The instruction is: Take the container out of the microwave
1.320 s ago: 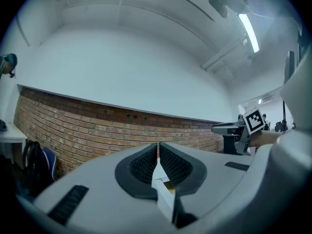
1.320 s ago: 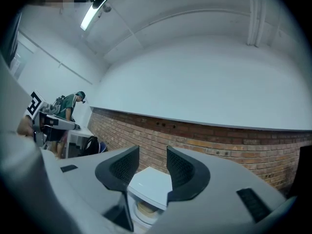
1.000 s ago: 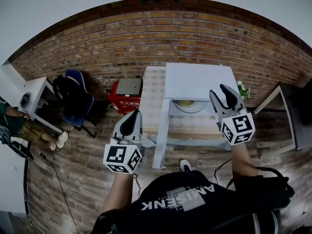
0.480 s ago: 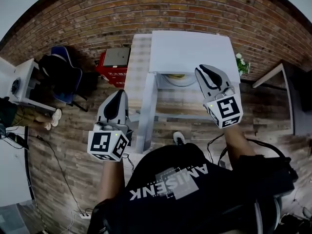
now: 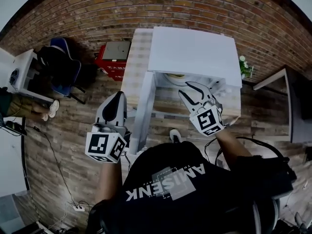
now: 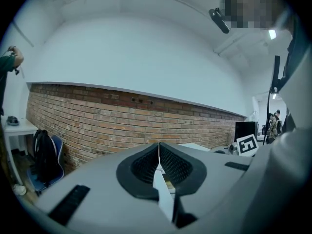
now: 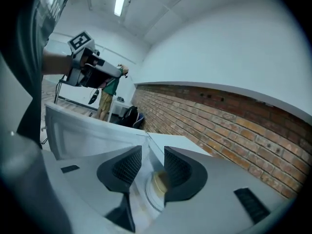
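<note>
Sitting on the turntable point(image 7: 151, 197) inside the microwave point(image 5: 195, 48), the container point(image 7: 159, 182) has not yet been lifted. It is seen as a low, pale yellow shape near the plate's middle. The door point(image 5: 145, 106) is swung wide open to the left, so access is judged done. What is left is the reach into the cavity, the grasp, and the carry out past the cavity's front edge.

The right gripper point(image 5: 187, 90) is held at the cavity's mouth, tipped slightly downward, with its 2 jaws parted; they have just been opening. Nothing is touched by them: the container is lined up in the gap but lies beyond the tips. The left gripper point(image 5: 118, 97) is held level on the far side of the open door, near it but apart, with its jaws closed tip to tip and nothing plainly gripped.

In the head view, door, cavity and both grippers are laid out at once, yet the container is largely tucked under the microwave's top edge. In the right gripper view, turntable and container are framed between the jaws. In the left gripper view, neither is shown: only the shut jaws, a brick wall point(image 6: 122, 116) and the other gripper's marker cube point(image 6: 246, 144).
</note>
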### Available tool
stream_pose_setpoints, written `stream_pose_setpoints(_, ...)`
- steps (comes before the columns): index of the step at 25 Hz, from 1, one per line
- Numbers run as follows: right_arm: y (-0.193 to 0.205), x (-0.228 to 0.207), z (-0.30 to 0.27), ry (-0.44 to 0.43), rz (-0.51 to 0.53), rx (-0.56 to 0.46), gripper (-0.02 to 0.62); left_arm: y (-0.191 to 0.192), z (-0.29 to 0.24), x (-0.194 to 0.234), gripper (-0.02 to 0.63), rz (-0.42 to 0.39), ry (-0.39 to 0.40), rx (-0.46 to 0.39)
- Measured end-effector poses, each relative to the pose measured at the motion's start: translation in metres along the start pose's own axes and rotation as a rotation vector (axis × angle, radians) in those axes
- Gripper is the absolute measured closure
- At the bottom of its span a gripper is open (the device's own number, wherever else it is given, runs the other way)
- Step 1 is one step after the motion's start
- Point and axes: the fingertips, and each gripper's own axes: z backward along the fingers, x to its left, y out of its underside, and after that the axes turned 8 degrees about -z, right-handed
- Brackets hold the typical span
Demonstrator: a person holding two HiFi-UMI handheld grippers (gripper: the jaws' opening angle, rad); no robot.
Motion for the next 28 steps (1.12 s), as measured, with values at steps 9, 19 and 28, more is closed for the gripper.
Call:
stream_pose_setpoints(9,0.074,0.018,-0.048,-0.112,0.114,0.123,0.390,-0.001,0.000,-0.002,0.592,0.034,-0.069,-0.008)
stream_pose_setpoints(19,0.139,0.016,-0.094,-0.179,0.234,0.203,0.379,0.011,0.011,-0.009,0.592,0.034,-0.192,0.031)
stream_pose_setpoints(28,0.164,0.001,-0.129,-0.174,0.283,0.251,0.373,0.014,0.027,-0.011,0.592,0.053,-0.298,0.049)
